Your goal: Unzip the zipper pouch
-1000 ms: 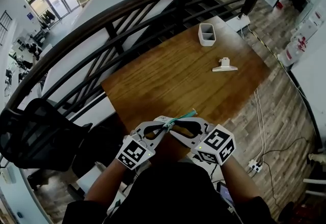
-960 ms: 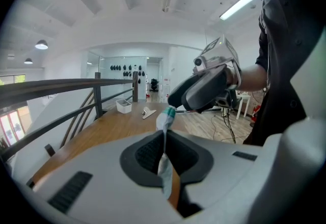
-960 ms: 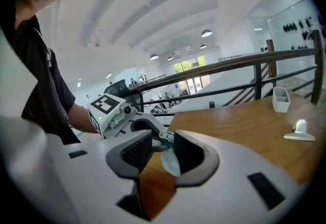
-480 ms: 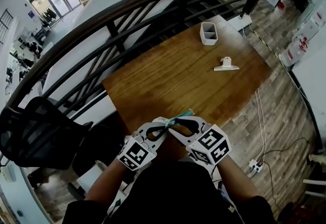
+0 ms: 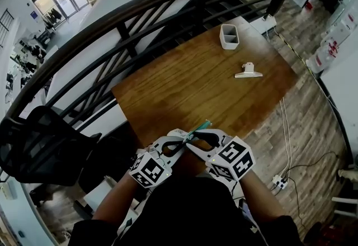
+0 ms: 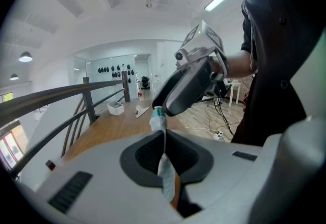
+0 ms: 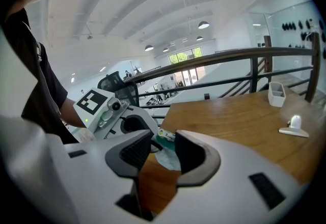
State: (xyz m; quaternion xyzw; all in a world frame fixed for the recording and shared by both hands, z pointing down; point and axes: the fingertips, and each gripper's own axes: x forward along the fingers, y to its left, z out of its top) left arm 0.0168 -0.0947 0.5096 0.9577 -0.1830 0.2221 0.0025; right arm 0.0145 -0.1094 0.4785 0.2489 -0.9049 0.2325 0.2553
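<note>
A small teal zipper pouch (image 5: 199, 127) hangs in the air over the near edge of the wooden table (image 5: 184, 83), between my two grippers. My left gripper (image 5: 181, 140) is shut on the pale pouch (image 6: 159, 125), which runs up out of its jaws. In the left gripper view the right gripper (image 6: 186, 85) reaches the pouch's teal top end. My right gripper (image 7: 164, 150) has just been opening. Its jaws stand apart, with the pouch (image 7: 168, 159) and its white zipper pull (image 7: 165, 135) in the gap just beyond them, and the pads do not press on either. In the head view the right gripper (image 5: 193, 137) meets the left one tip to tip.
A white two-part container (image 5: 227, 37) and a white clip (image 5: 247, 71) lie at the table's far right. A dark curved railing (image 5: 140, 4) runs behind the table. A black chair (image 5: 39, 150) stands at the left. Cables and a power strip (image 5: 279, 182) lie on the floor at the right.
The right gripper's jaws stand a little wider apart. Both grippers have crept slightly left with the pouch, and the left one has rolled a little.
</note>
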